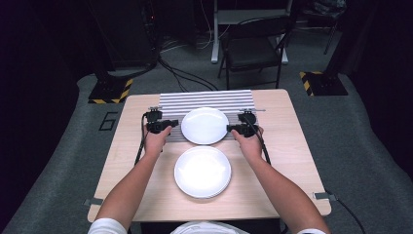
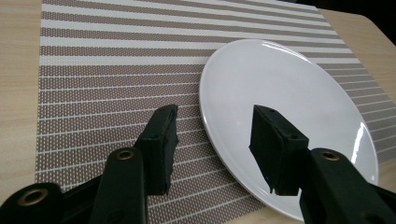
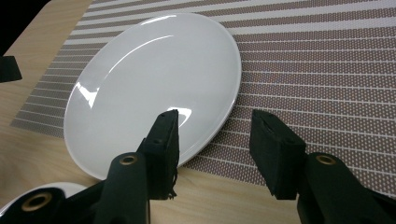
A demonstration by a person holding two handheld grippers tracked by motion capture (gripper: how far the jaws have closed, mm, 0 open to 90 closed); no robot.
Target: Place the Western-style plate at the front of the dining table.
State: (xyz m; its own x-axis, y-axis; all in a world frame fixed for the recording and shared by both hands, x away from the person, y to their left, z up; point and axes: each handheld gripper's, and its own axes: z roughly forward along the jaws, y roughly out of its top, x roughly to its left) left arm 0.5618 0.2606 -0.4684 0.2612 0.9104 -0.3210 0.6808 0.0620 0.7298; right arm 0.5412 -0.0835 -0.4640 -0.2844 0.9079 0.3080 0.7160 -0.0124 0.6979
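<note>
- Flanking the white plate [image 1: 205,126] on the striped placemat [image 1: 204,97], far half of the desk [image 1: 287,161]: left gripper [image 1: 168,123] at its left rim, right gripper [image 1: 230,128] at its right rim.
- Jaws spread on both, pinching nothing; in the left gripper view [image 2: 215,140] one jaw hangs over the plate [image 2: 285,93] and the other over the mat [image 2: 107,79], rim in the gap between; same straddle in the right gripper view [image 3: 212,140] over the plate [image 3: 154,79].
- Judging the step: either taking the rim from both sides or just releasing it; cannot tell which.
- For a lift: sliding the lower jaw flat along the mat under the rim, not down onto the glaze.
- Closing both sides together, evenly, so the plate does not skate sideways.
- Gripping well inside the lip; glazed ware likely slippery, a shallow bite may let go.
- Raising level, both hands at one pace.
- Minding the stack of white plates [image 1: 202,171] near the middle of the desk; keeping the carried plate clear until squarely above it.
- For a release: drawing back outward and level, without nudging the rim.
</note>
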